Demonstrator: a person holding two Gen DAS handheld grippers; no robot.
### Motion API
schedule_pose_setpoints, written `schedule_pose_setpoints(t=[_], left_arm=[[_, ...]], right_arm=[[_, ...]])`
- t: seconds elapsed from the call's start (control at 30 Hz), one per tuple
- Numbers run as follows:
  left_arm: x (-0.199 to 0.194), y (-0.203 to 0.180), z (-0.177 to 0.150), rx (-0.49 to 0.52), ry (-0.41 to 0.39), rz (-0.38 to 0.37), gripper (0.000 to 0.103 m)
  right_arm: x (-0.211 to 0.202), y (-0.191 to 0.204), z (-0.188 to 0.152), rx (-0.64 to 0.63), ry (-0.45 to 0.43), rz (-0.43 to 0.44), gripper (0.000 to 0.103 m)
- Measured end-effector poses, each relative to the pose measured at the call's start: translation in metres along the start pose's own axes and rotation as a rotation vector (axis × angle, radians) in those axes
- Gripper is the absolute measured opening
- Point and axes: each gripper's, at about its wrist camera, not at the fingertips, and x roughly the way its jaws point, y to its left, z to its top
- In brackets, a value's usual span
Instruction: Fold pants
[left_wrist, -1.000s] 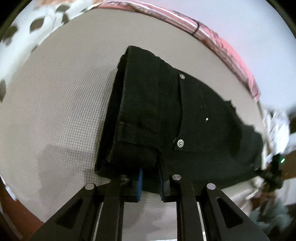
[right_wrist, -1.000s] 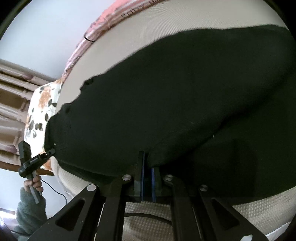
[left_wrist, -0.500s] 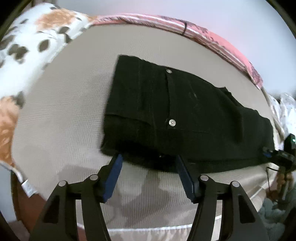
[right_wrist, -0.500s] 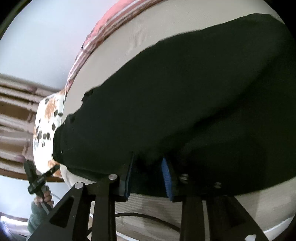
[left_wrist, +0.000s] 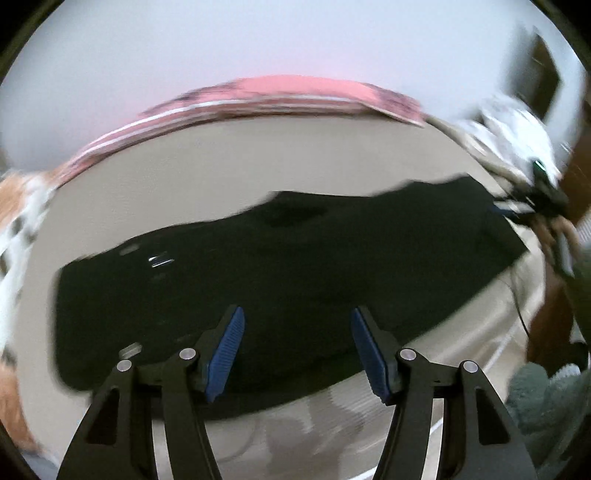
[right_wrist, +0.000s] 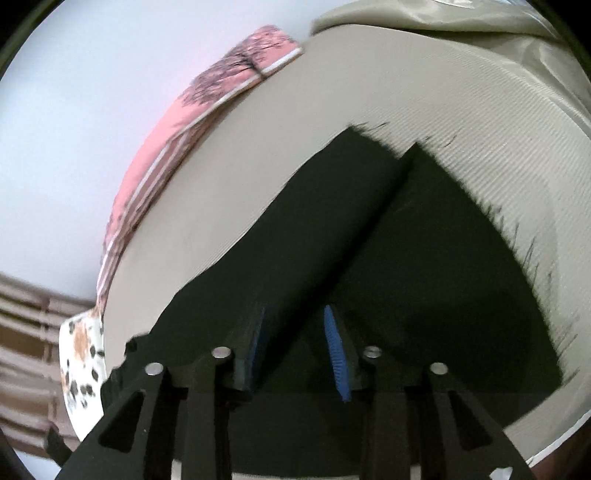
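Observation:
The black pants (left_wrist: 288, 258) lie flat on the beige bed sheet (left_wrist: 258, 155), folded lengthwise, waist end to the left. My left gripper (left_wrist: 297, 345) is open and empty, held above the pants' near edge. In the right wrist view the pants (right_wrist: 424, 258) show two leg ends with frayed hems toward the upper right. My right gripper (right_wrist: 297, 347) is open over the legs, blue pads apart, holding nothing. The right gripper also shows at the far right of the left wrist view (left_wrist: 535, 199).
A pink striped blanket (left_wrist: 280, 96) runs along the bed's far edge by the pale wall. A floral pillow (right_wrist: 79, 365) lies at the bed's left end. The bed's near edge (left_wrist: 369, 413) is just below the grippers.
Both grippers let go of the pants and opened. The left one drew back and swung right, the right one turned toward the leg hems. The pants now lie flat.

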Motion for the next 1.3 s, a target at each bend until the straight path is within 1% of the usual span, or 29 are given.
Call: schedule_pose_setpoints(t=[0.07,0.2,0.3,0.33,0.37,0.5,0.6,0.7,0.73,0.87,0.9,0.93,0.97,1.0,1.03,1.1,1.13,1.17,1.23,1.3], left_arm=[[0.017,-0.027,0.009,0.065,0.019,-0.054,0.061],[0.043,-0.076,0.016,0.179,0.057,-0.112,0.061],[0.063,-0.108,0.014,0.246,0.100,-0.151,0.061],[0.067,-0.115,0.014,0.266,0.109,-0.165,0.061],[0.073,-0.124,0.014,0.285,0.116,-0.178,0.061],[0.094,-0.151,0.013,0.336,0.143,-0.200,0.061],[0.105,-0.163,0.013,0.339,0.157,-0.220,0.061],[0.115,-0.168,0.013,0.350,0.166,-0.205,0.061],[0.119,-0.168,0.012,0.348,0.173,-0.203,0.061],[0.122,-0.160,0.016,0.280,0.178,-0.224,0.060],[0.124,-0.159,0.018,0.270,0.178,-0.225,0.058],[0.126,-0.161,0.017,0.262,0.171,-0.219,0.052],[0.126,-0.160,0.017,0.259,0.163,-0.204,0.048],[0.127,-0.160,0.016,0.256,0.158,-0.184,0.040],[0.126,-0.159,0.017,0.250,0.154,-0.174,0.034],[0.127,-0.153,0.017,0.217,0.149,-0.165,0.027],[0.127,-0.150,0.017,0.203,0.148,-0.169,0.025],[0.126,-0.146,0.018,0.190,0.146,-0.172,0.024],[0.126,-0.143,0.017,0.175,0.146,-0.180,0.022],[0.127,-0.142,0.017,0.166,0.145,-0.191,0.022]], right_arm=[[0.005,-0.004,0.009,0.020,-0.005,0.009,0.034],[0.017,-0.009,0.020,0.059,-0.004,0.009,0.034],[0.024,-0.018,0.025,0.099,0.001,0.036,0.034],[0.024,-0.017,0.026,0.094,-0.004,0.041,0.029],[0.023,-0.014,0.027,0.074,-0.007,0.046,0.018],[0.019,-0.008,0.028,0.051,-0.009,0.057,0.010],[0.012,-0.001,0.029,0.048,-0.015,0.059,0.009],[0.006,0.018,0.034,0.007,-0.017,0.062,0.009],[0.006,0.027,0.040,0.001,-0.006,0.068,0.009],[0.021,0.057,0.062,-0.012,0.035,0.080,0.009],[0.030,0.067,0.069,-0.017,0.050,0.082,0.009],[0.039,0.076,0.074,-0.027,0.062,0.082,0.009],[0.048,0.085,0.078,-0.040,0.073,0.077,0.009],[0.056,0.093,0.081,-0.050,0.083,0.071,0.010],[0.069,0.105,0.085,-0.066,0.100,0.070,0.012],[0.086,0.119,0.090,-0.095,0.121,0.069,0.018],[0.093,0.125,0.093,-0.114,0.123,0.061,0.024],[0.097,0.130,0.095,-0.132,0.120,0.059,0.027],[0.096,0.132,0.098,-0.153,0.104,0.079,0.027],[0.089,0.125,0.101,-0.151,0.085,0.081,0.027]])
